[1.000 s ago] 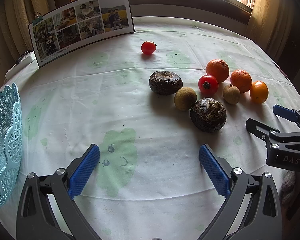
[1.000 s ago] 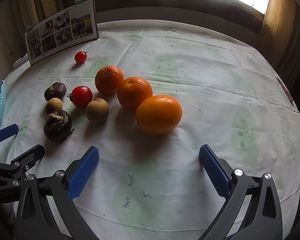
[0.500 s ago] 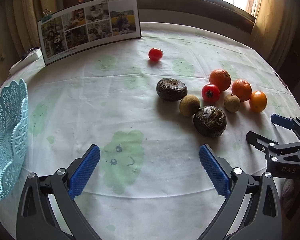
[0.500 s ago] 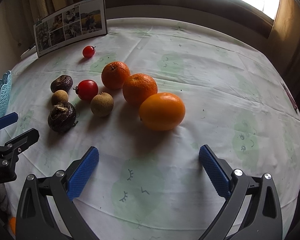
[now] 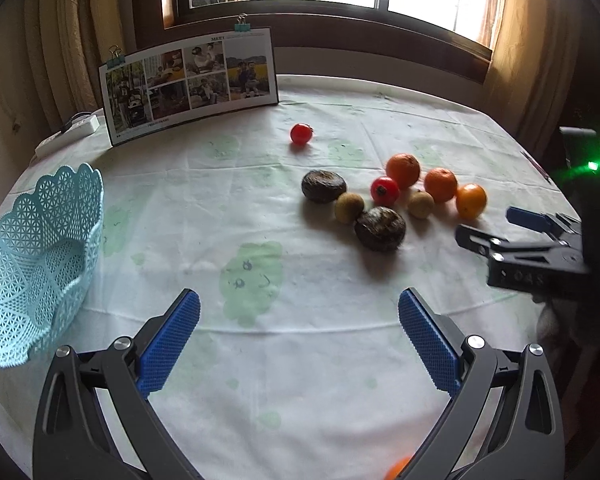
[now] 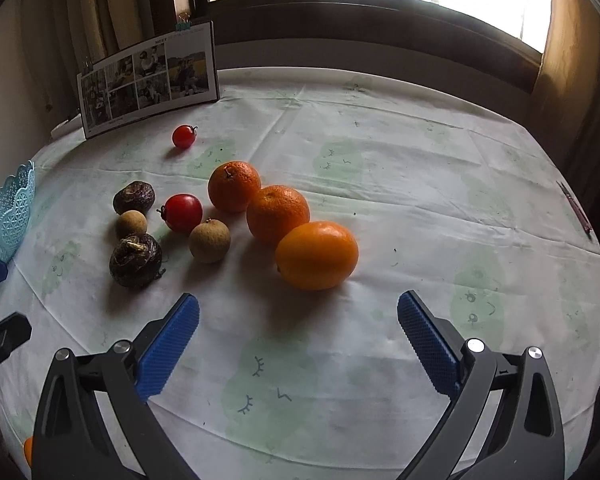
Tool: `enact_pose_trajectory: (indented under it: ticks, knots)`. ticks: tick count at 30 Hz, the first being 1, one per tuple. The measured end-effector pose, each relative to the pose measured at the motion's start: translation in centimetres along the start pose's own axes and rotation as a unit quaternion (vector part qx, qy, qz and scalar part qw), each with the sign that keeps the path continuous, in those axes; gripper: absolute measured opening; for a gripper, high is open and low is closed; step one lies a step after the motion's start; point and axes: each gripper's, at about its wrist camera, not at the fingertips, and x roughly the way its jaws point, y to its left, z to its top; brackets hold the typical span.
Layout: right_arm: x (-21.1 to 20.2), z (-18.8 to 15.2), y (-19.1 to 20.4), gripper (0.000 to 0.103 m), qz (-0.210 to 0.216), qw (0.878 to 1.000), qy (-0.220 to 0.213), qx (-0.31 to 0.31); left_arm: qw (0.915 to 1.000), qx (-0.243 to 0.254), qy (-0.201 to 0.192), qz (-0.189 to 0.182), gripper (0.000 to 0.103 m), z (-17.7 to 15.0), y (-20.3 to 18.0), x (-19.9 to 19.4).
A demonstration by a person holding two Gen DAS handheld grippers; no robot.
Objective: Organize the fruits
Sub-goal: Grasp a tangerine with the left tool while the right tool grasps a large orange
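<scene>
Pulled back and up from the fruits over the last second, so the whole cluster now shows smaller and the basket [image 5: 40, 264] comes fully into the left view at the table's left edge; nothing picked yet. Left gripper [image 5: 299, 332] released and empty, right gripper [image 6: 298, 334] likewise spread wide, lined up just short of the smooth orange [image 6: 317, 255]. Plenty of bare cloth [image 6: 440, 184] to the right and between cluster and basket; lone tomato [image 6: 184, 136] apart near the photo board [image 6: 148, 82].
</scene>
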Motion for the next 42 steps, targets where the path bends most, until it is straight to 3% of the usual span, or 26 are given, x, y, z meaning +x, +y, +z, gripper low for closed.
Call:
enact_pose_trajectory:
  ticks: [12,19,26,28,42]
  knots:
    - [-0.6,0.6,-1.0,0.098,0.011,0.999,-0.024,0.019,0.9979,0.040,0.004,-0.051,0.101,-3.5,-1.5,-3.3]
    - [-0.4,0.4,-1.3,0.098,0.013,0.999,-0.021,0.022,0.9935,0.092,0.017,-0.065,0.101,-5.6,-3.5,-3.8]
    - [-0.6,0.5,-1.9,0.094,0.019,0.999,-0.025,0.027,0.9851,0.149,0.031,-0.080,0.072,-6.7,-5.5,-3.8]
    - [-0.4,0.7,-2.1,0.084,0.020,0.999,-0.022,0.030,0.9841,0.152,0.037,-0.084,0.065,-7.0,-5.5,-3.6]
    - [1.7,1.6,-1.8,0.047,0.031,0.999,0.011,0.025,0.9802,0.163,0.041,-0.105,0.026,-7.6,-5.9,-3.7]
